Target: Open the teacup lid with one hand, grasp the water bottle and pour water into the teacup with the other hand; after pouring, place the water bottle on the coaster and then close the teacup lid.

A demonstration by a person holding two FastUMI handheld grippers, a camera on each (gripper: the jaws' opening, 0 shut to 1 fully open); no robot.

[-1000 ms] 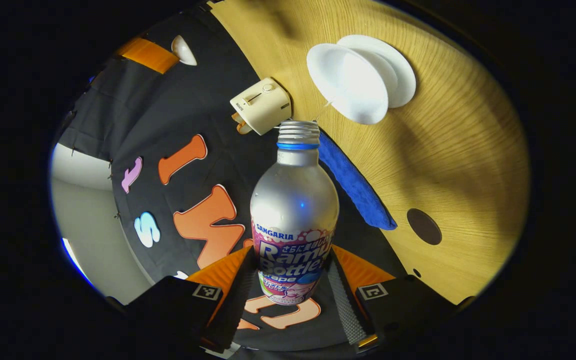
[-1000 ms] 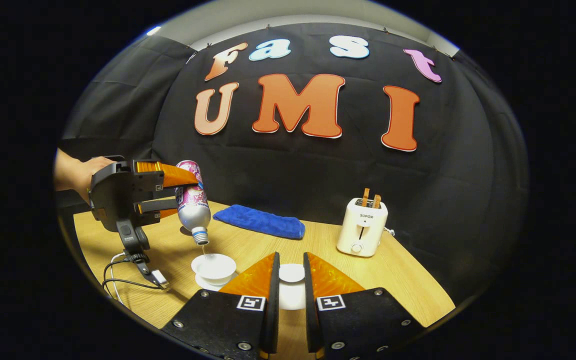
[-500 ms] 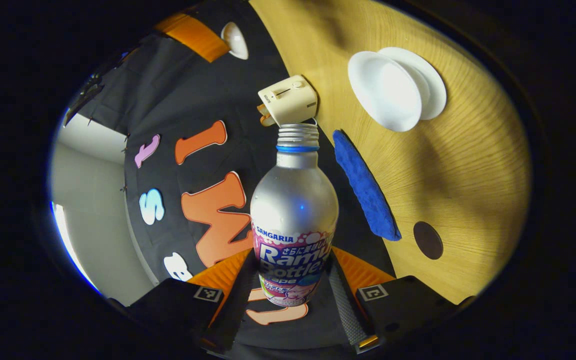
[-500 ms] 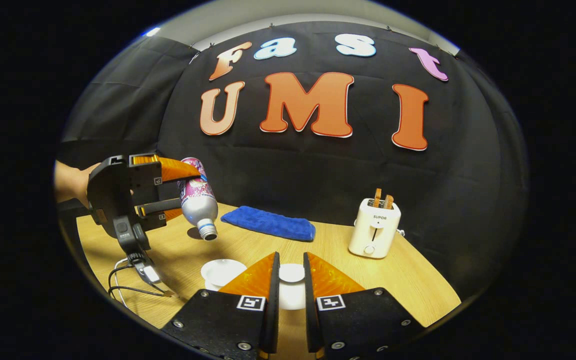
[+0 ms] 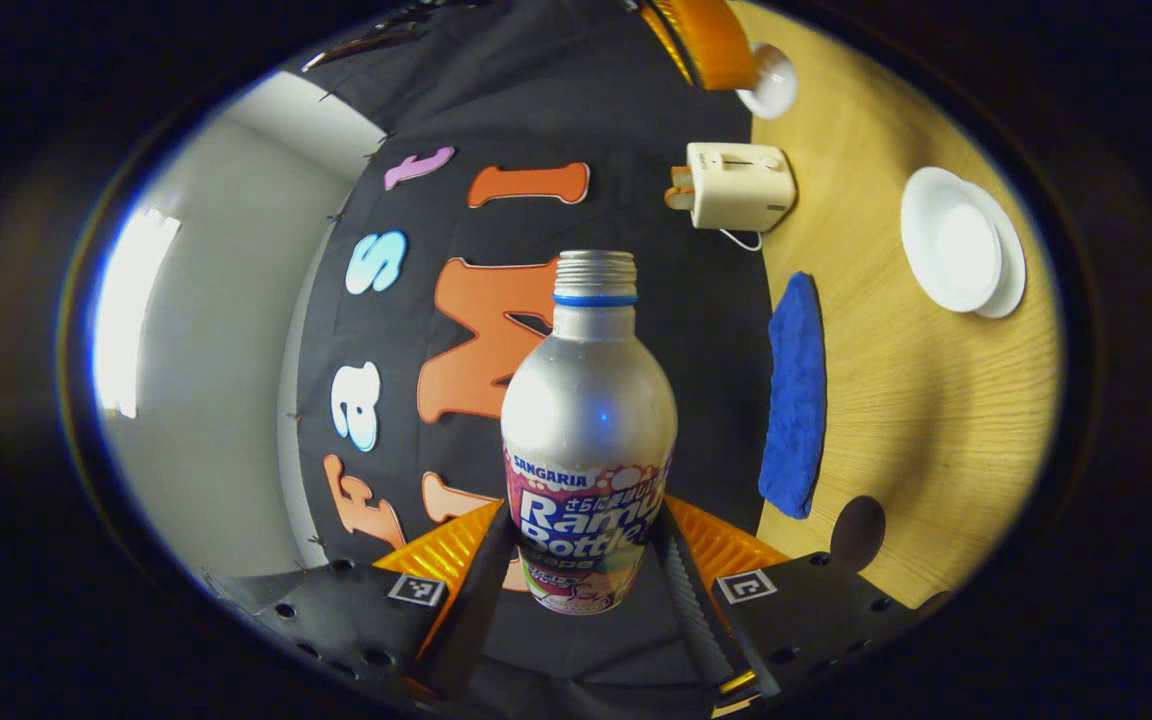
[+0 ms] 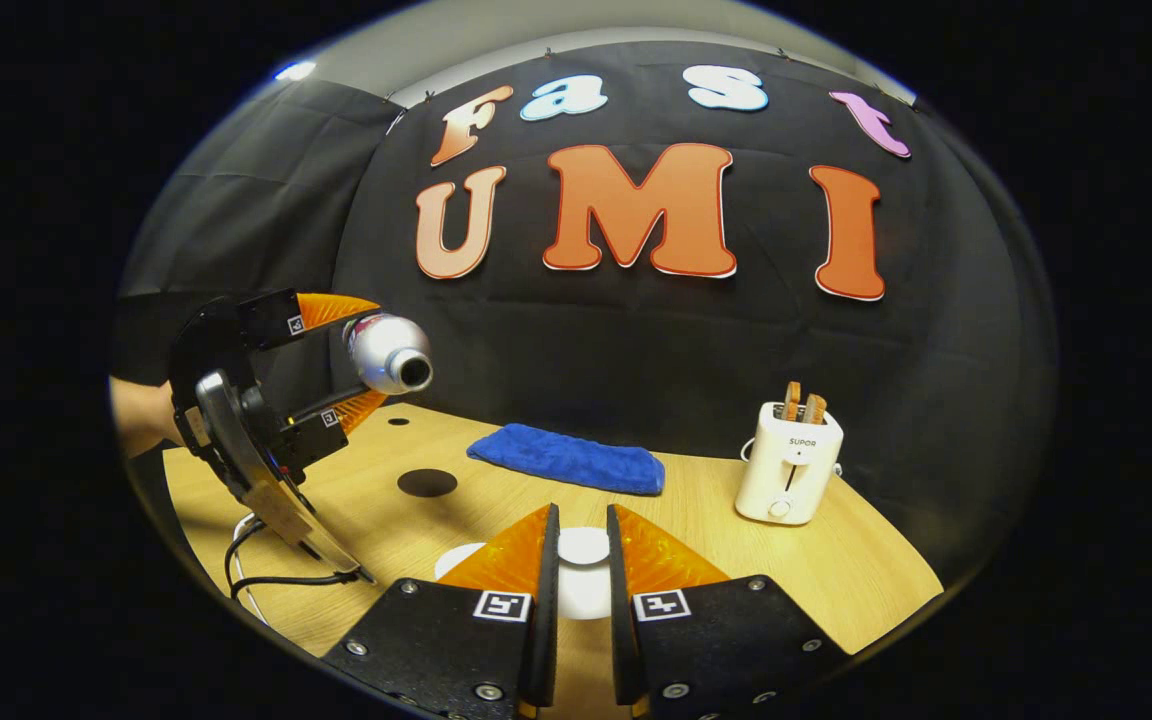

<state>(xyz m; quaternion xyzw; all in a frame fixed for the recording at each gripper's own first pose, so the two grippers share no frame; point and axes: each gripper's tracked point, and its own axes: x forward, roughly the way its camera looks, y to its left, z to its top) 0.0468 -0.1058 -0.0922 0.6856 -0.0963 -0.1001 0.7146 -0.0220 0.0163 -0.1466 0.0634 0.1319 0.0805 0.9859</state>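
A silver water bottle (image 5: 588, 400) with a pink and purple label, cap off, is clamped between the fingers of my left gripper (image 5: 584, 512). In the right gripper view the bottle (image 6: 391, 352) lies about level in the air, its mouth facing the camera, with the left gripper (image 6: 374, 350) and a hand at the far left. My right gripper (image 6: 581, 512) is shut on the knob of the white teacup lid (image 6: 583, 550), held above the table. The white teacup (image 5: 956, 250) stands uncovered on its saucer. A round dark coaster (image 6: 426, 483) lies bare below the bottle.
A blue folded cloth (image 6: 568, 458) lies at the back of the wooden table (image 6: 836, 570). A cream toaster (image 6: 789, 462) with two slices stands at the back right. A black cable (image 6: 266, 575) trails near the table's left edge.
The bottle has swung up from its downward pouring tilt to about level and moved left, off the teacup; the stream has stopped. The right gripper still holds the lid.
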